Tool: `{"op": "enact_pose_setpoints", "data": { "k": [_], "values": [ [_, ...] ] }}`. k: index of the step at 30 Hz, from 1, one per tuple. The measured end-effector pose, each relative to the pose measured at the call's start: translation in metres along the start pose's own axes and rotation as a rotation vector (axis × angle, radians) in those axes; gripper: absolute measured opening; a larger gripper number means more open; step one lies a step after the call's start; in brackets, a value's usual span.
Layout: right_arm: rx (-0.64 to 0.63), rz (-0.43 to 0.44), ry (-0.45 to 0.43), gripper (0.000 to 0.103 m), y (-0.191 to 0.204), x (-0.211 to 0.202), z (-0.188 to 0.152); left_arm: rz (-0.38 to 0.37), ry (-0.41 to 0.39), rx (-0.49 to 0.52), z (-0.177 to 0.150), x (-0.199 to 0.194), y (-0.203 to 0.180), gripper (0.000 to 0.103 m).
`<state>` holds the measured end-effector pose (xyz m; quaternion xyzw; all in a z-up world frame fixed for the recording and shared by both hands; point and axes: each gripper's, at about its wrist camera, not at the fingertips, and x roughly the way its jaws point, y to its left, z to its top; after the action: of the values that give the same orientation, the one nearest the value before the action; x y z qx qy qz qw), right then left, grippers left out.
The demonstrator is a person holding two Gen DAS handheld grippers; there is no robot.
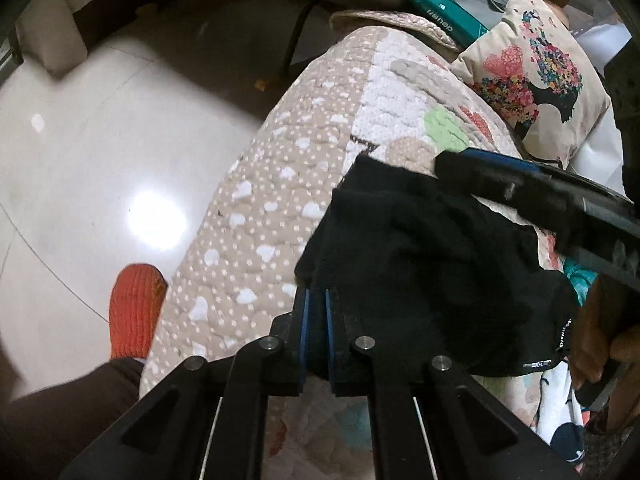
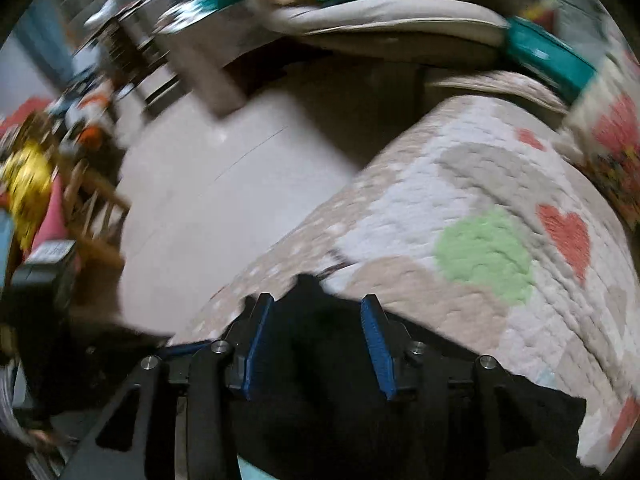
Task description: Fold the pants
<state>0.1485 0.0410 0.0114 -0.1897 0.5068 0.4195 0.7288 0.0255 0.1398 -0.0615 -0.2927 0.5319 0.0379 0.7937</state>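
Observation:
The black pants [image 1: 432,272] lie bunched on a quilted bed cover [image 1: 280,184] with hearts and dots. My left gripper [image 1: 316,300] is shut on the near left edge of the pants. My right gripper [image 1: 480,176] reaches in from the right above the pants' far side. In the blurred right wrist view my right gripper [image 2: 318,308] is open, its blue pads [image 2: 376,344] wide apart over the black cloth [image 2: 340,400], not pinching it.
A flowered pillow [image 1: 536,80] lies at the far right of the bed. A pale tiled floor [image 1: 100,152] is on the left, with a foot in an orange sock [image 1: 134,312] beside the bed. Cluttered furniture [image 2: 60,200] stands across the floor.

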Motion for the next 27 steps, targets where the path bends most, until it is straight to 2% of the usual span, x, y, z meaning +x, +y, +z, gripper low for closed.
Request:
{"op": "enact_pose_setpoints", "data": {
  "k": [3, 7, 9, 10, 13, 17, 21, 25, 27],
  "values": [
    [-0.098, 0.002, 0.032, 0.049, 0.022, 0.016, -0.003, -0.022, -0.004, -0.036, -0.005, 0.000, 0.005, 0.006],
    [-0.165, -0.010, 0.079, 0.049, 0.040, 0.040, -0.008, -0.048, 0.008, -0.079, -0.007, 0.001, 0.012, 0.006],
    [-0.203, -0.054, 0.107, 0.037, 0.044, 0.051, -0.012, -0.049, 0.008, -0.084, -0.006, 0.001, 0.011, 0.006],
    [-0.210, -0.076, 0.121, 0.016, 0.043, 0.055, -0.014, -0.051, 0.008, -0.083, -0.006, 0.001, 0.011, 0.006],
    [-0.182, -0.082, 0.101, 0.011, 0.037, 0.049, -0.014, -0.053, -0.001, -0.078, -0.005, -0.001, 0.009, 0.006],
    [-0.151, -0.106, 0.043, 0.010, 0.031, 0.038, -0.004, -0.053, -0.044, -0.093, 0.008, -0.003, 0.003, 0.006],
    [-0.093, -0.143, 0.014, 0.010, 0.021, 0.043, 0.015, 0.006, -0.080, -0.067, 0.024, 0.003, -0.006, 0.006],
    [-0.001, -0.176, 0.009, 0.011, 0.005, 0.058, 0.027, 0.076, -0.069, -0.075, 0.027, 0.014, -0.001, 0.006],
    [0.048, -0.171, -0.003, 0.019, -0.003, 0.056, 0.028, 0.093, -0.046, -0.103, 0.027, 0.019, 0.007, 0.006]
  ]
}}
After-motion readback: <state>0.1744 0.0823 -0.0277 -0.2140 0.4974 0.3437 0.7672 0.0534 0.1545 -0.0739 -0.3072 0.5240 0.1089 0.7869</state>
